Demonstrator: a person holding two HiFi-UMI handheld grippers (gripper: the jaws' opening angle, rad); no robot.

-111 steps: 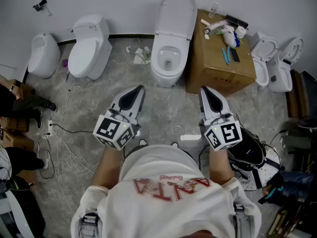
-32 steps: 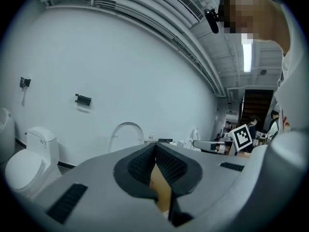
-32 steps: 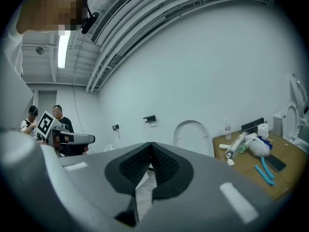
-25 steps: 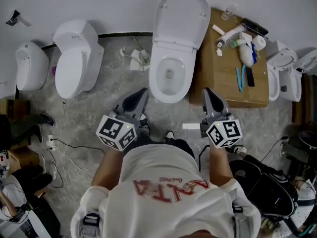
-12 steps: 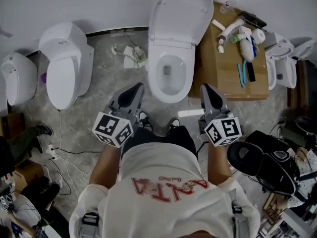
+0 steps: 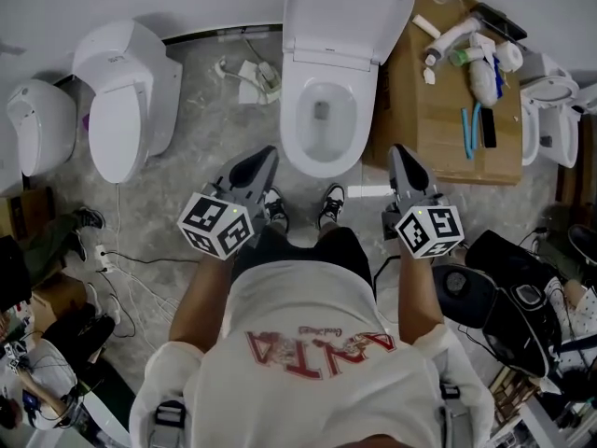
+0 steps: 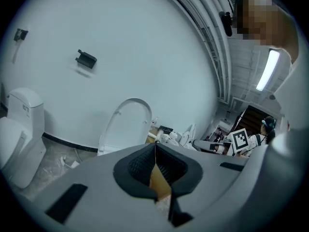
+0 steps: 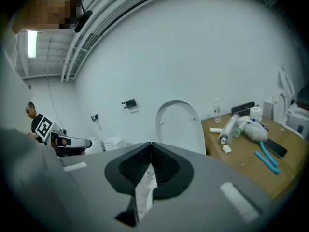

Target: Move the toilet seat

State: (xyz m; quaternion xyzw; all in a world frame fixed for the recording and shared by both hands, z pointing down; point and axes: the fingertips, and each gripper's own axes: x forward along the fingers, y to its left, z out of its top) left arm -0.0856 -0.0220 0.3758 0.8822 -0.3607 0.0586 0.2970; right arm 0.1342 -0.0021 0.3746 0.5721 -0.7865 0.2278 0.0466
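A white toilet (image 6: 322,124) stands straight ahead with its seat and lid (image 6: 347,12) raised against the wall. That raised lid also shows in the left gripper view (image 7: 126,122) and the right gripper view (image 8: 179,124). My left gripper (image 6: 265,160) hangs just left of the bowl's front, shut and empty. On the other side my right gripper (image 6: 399,155) is level with it, also shut on nothing. Both are short of the bowl and touch nothing. Two shoes (image 6: 328,205) stand on the floor between them.
A cardboard box (image 6: 448,119) right of the toilet carries bottles, tubes and a phone. Another closed toilet (image 6: 126,96) and a urinal (image 6: 37,124) stand to the left, more toilets (image 6: 550,119) at far right. Cables (image 6: 121,278) lie left, dark bags (image 6: 513,297) right.
The person has stepped closer to the open toilet, so it now lies nearer and more central between the two grippers. Both grippers stay shut and empty.
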